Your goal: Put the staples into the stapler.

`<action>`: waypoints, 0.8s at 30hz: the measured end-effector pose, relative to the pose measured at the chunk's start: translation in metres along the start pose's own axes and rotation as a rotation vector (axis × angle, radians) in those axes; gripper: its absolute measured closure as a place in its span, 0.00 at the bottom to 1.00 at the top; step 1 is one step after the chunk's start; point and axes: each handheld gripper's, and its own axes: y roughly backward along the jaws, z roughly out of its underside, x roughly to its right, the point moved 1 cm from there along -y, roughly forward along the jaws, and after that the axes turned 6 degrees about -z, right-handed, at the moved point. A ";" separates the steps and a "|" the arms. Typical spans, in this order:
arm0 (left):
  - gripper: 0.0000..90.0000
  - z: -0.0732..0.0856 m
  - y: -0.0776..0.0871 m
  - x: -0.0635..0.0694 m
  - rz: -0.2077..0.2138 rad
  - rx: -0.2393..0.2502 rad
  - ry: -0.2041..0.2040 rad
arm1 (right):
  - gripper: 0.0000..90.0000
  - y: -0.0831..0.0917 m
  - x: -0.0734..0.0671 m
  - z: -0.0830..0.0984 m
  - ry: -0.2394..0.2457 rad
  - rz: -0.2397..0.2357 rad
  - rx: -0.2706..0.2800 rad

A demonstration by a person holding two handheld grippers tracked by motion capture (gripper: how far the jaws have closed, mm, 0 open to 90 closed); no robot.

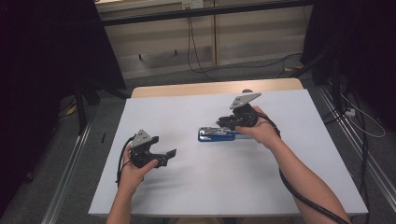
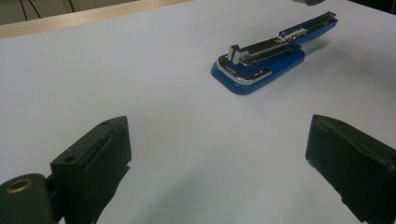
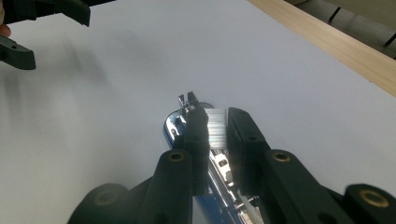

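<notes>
A blue stapler (image 1: 212, 136) lies on the white table top (image 1: 187, 186), right of the middle, its lid swung back and its metal magazine (image 2: 261, 49) bare. My right gripper (image 1: 223, 123) hovers right over it, pointing left. In the right gripper view its jaws stand close together, and the right gripper (image 3: 215, 114) is shut on a short silver strip of staples (image 3: 216, 133) above the stapler's (image 3: 223, 168) open channel. My left gripper (image 1: 169, 157) rests near the table's left front, open and holding nothing. In its own view the left gripper (image 2: 219, 140) faces the stapler (image 2: 261, 65) from a distance.
The table's far edge is a bare wooden strip (image 1: 210, 87). Beyond it lie grey floor and trailing cables (image 1: 196, 51). Metal rails (image 1: 70, 163) run along both sides of the table. The left gripper's jaws (image 3: 28, 28) show in the right gripper view's top left corner.
</notes>
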 end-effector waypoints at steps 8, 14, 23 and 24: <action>0.08 0.000 0.000 0.000 0.002 0.002 0.001 | 0.88 -0.008 0.004 0.000 0.027 -0.036 -0.013; 0.08 0.000 0.001 -0.002 0.002 0.005 0.014 | 0.88 -0.013 0.008 -0.002 0.047 -0.057 -0.026; 0.08 0.000 0.000 -0.001 0.005 0.003 0.010 | 0.88 -0.021 0.014 -0.004 0.074 -0.076 -0.048; 0.08 0.000 0.000 -0.001 0.003 0.003 0.009 | 0.88 -0.021 0.014 -0.004 0.074 -0.076 -0.048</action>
